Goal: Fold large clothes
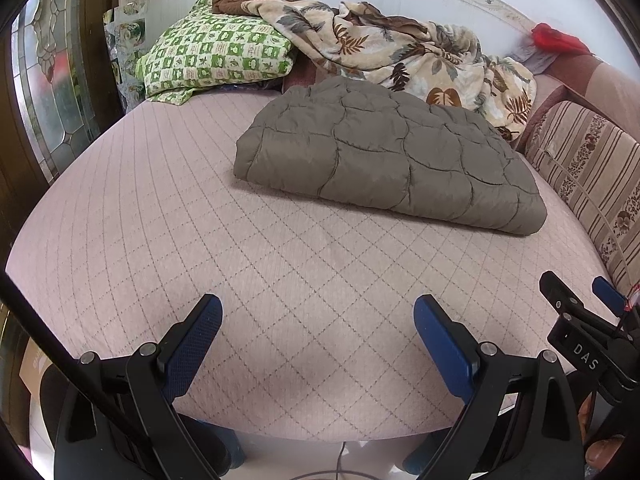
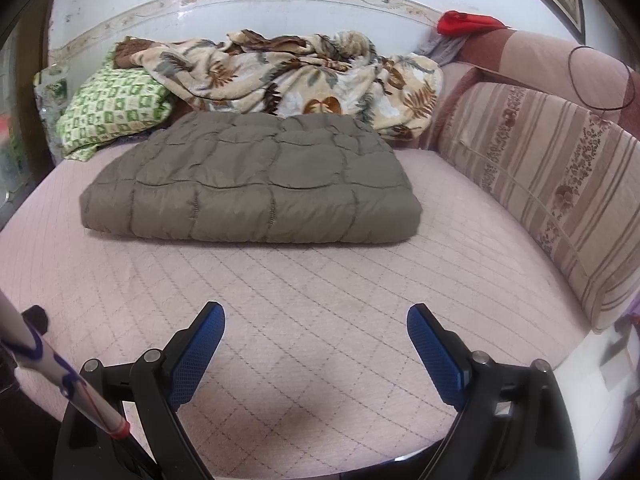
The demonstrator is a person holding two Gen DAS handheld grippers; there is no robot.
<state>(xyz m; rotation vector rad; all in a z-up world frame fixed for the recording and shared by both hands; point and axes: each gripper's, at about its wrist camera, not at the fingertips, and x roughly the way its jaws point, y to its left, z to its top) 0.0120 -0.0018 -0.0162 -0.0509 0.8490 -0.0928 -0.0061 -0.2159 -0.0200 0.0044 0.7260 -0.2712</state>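
**Operator:** Status of each hand-held gripper?

**Technician:** The left hand-held gripper [image 1: 318, 344] has its jaws spread wide with nothing between them. The right hand-held gripper [image 2: 316, 354] is the same: released, empty. Both hover over the near, bare part of the bed [image 2: 320, 300], well apart from the garment. Judged reason: with a fold apparently complete, the tools stand clear so the result can settle or be inspected.

**Operator:** Location of the task item?

**Technician:** The grey-brown quilted coat [image 2: 248, 184] lies flat on the bed, in the far half, as a compact padded rectangle (no sleeve or collar is visible, so those parts are presumably tucked inside). It sits just in front of the leaf-print blanket [image 2: 304, 76] and the green checked pillow [image 2: 116, 112], probably placed there because that is the open area of mattress.

**Operator:** Orientation?

**Technician:** In the right wrist view the long axis runs left to right, the near long edge facing the grippers squarely. In the left wrist view the coat [image 1: 384, 160] lies to the right of centre, its right end near the striped sofa back [image 1: 588, 168]. Which end is the hem cannot be told.
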